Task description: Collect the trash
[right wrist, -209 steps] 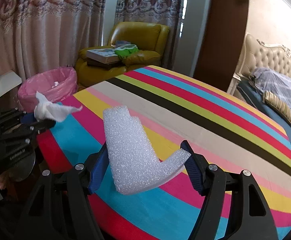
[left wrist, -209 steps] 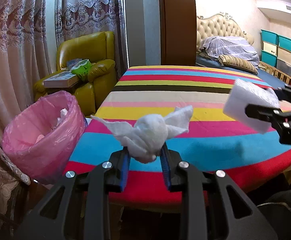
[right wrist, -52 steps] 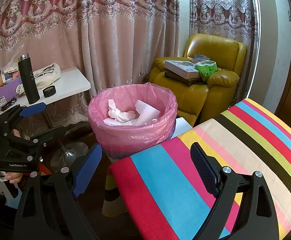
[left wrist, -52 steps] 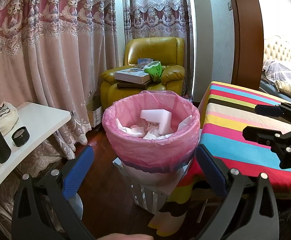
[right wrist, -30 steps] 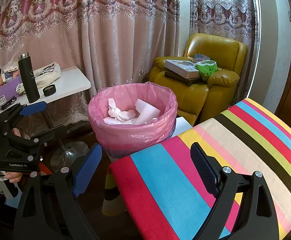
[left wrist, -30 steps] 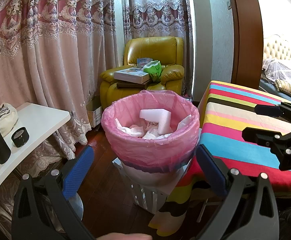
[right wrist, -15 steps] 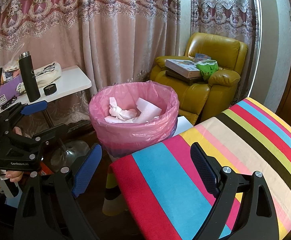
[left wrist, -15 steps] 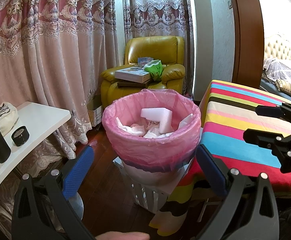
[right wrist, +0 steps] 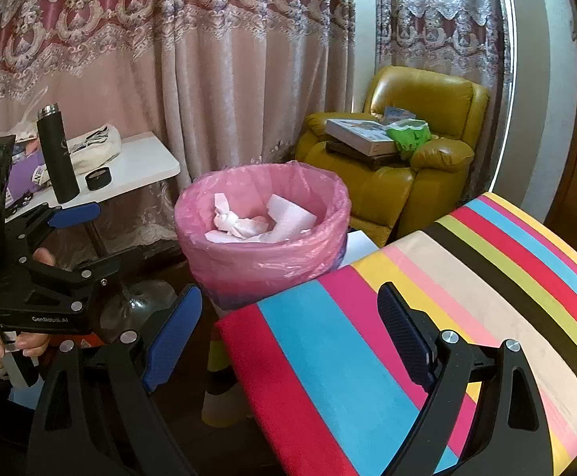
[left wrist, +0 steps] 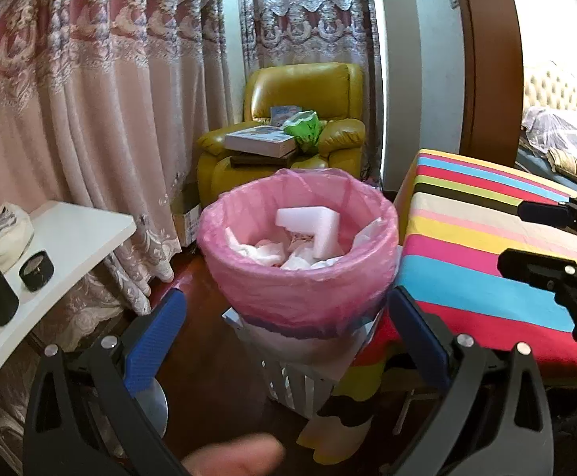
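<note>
A bin lined with a pink bag (left wrist: pixel 300 285) stands on the floor by the striped table's corner; it also shows in the right wrist view (right wrist: pixel 264 254). Inside lie an L-shaped white foam piece (left wrist: pixel 316 226) and crumpled white tissue (left wrist: pixel 264 252); the tissue (right wrist: pixel 234 218) shows in the right wrist view too. My left gripper (left wrist: pixel 288 325) is open and empty, in front of the bin. My right gripper (right wrist: pixel 288 325) is open and empty over the striped table's corner. Each gripper shows in the other's view: the right one (left wrist: pixel 542 238) and the left one (right wrist: pixel 78 238).
The striped table (right wrist: pixel 466 297) fills the right side. A yellow armchair (left wrist: pixel 288 119) with books and a green bag stands behind the bin. A white side table (right wrist: pixel 137 162) at left holds a black bottle (right wrist: pixel 56 154), a bag and a tape roll. Curtains hang behind.
Seven seconds ago the left gripper held tissue and the right held foam over the table; both now lie in the bin. Over the last second both grippers barely moved.
</note>
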`<state>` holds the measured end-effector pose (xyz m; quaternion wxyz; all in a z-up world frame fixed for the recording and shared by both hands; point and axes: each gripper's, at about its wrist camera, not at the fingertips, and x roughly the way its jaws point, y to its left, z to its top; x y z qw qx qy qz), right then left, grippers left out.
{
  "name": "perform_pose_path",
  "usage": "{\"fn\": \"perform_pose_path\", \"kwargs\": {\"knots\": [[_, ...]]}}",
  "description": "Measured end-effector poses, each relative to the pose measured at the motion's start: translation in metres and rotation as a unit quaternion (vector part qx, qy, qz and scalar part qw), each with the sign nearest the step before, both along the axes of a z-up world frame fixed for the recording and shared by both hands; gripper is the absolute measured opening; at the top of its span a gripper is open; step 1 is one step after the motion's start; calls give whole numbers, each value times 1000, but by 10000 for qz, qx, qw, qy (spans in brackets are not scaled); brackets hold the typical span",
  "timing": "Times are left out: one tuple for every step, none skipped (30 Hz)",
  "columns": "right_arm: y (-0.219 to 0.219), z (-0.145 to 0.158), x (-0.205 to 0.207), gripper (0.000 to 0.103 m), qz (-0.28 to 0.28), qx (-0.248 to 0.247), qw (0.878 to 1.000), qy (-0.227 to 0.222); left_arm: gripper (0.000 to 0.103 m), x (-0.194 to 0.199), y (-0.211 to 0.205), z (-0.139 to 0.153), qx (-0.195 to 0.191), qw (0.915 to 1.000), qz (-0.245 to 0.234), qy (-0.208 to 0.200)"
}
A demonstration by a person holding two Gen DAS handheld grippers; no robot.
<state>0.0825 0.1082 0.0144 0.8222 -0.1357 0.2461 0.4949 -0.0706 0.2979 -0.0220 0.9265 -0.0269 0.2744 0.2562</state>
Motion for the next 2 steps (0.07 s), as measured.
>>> {"fn": "perform_pose_path", "kwargs": {"knots": [[-6,0,2,85,-70,13,10000,-14,99,4,-2,0,13,10000,-36,19],[-14,2,4,85,-144,33,9999,-25,99,11,-6,1,0,9999,-114,61]]}}
